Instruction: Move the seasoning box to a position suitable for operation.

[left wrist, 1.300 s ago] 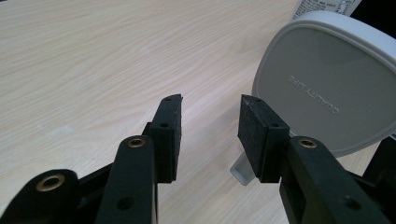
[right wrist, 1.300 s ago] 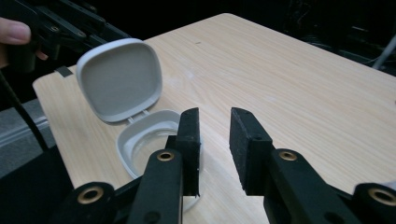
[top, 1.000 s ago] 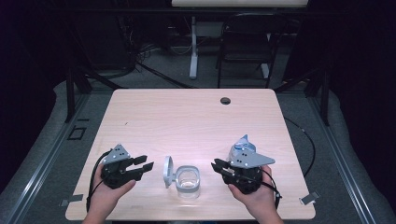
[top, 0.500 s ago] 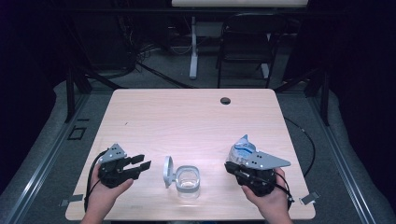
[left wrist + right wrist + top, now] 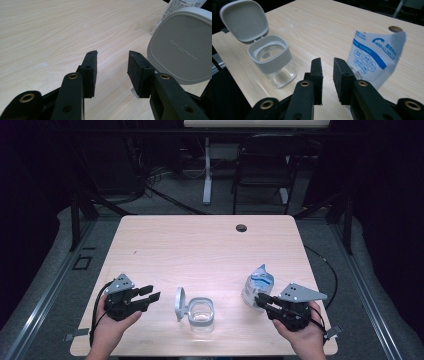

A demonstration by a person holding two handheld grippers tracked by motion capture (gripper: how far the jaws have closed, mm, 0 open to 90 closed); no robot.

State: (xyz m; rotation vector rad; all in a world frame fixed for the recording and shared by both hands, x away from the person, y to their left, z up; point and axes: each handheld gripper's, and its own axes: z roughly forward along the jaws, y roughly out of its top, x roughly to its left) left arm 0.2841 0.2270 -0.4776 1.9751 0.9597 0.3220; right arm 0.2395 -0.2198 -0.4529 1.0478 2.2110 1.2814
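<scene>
A clear jar (image 5: 201,314) with a grey collar stands near the table's front edge, its hinged grey lid (image 5: 179,304) flipped up on the left. A white and blue pouch (image 5: 258,287) stands upright to the jar's right. My right gripper (image 5: 260,300) sits just in front of the pouch with a narrow gap between its jaws. They have just been opening and hold nothing. In the right gripper view the pouch (image 5: 372,60) stands beside the right gripper (image 5: 327,62), outside the jaws, and the jar (image 5: 272,62) is to the left. My left gripper (image 5: 152,293) is open and empty, pointing at the lid (image 5: 182,47).
The wooden table (image 5: 200,245) has a round cable hole (image 5: 241,227) at its far edge. A chair (image 5: 262,165) and desk legs stand on the dark floor beyond. Both hands rest near the table's front edge.
The right gripper has drawn back toward the front right corner, away from the pouch, which now stands free on the table. The left gripper has hardly moved.
</scene>
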